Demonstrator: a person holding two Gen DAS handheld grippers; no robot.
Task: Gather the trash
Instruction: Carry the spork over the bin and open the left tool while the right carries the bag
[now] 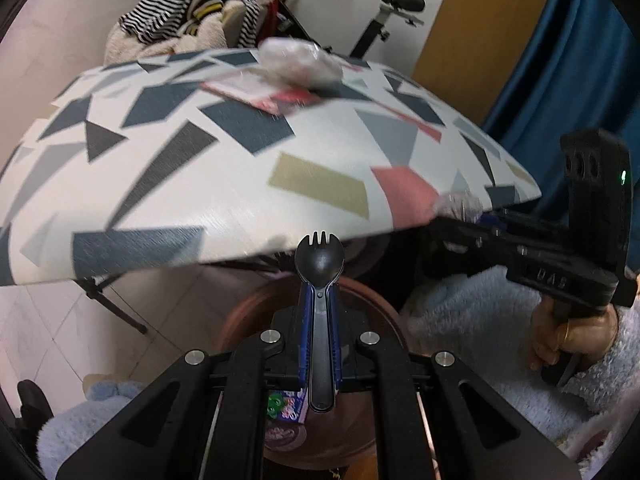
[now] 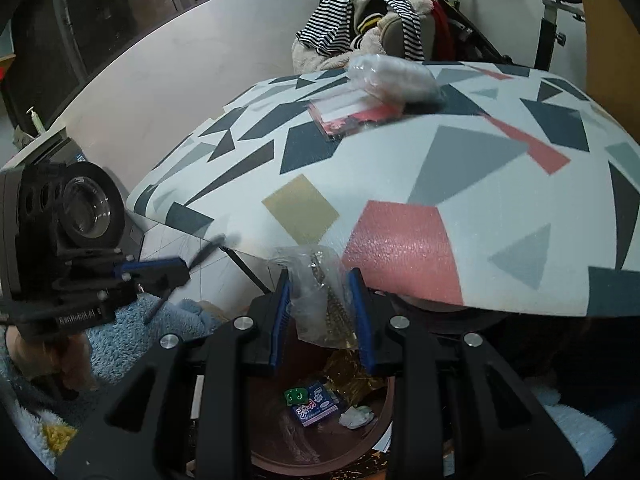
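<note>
My left gripper point(image 1: 319, 276) is shut on a black plastic spork point(image 1: 319, 264), held upright above a brown round bin point(image 1: 372, 300) below the table edge. It also shows in the right wrist view point(image 2: 176, 276). My right gripper point(image 2: 320, 284) holds a clear plastic wrapper point(image 2: 316, 300) between its blue pads above the same bin point(image 2: 380, 436), which holds a blue packet point(image 2: 316, 408) and other wrappers. A crumpled clear bag point(image 1: 300, 60) and a red-white packet point(image 1: 264, 92) lie at the far side of the patterned table point(image 1: 200, 184).
A chair piled with striped clothes point(image 1: 188, 12) and an exercise bike point(image 1: 392, 12) stand behind the table. A blue curtain point(image 1: 560, 60) hangs at the right. My fluffy blue sleeves point(image 1: 480, 320) are close to the bin.
</note>
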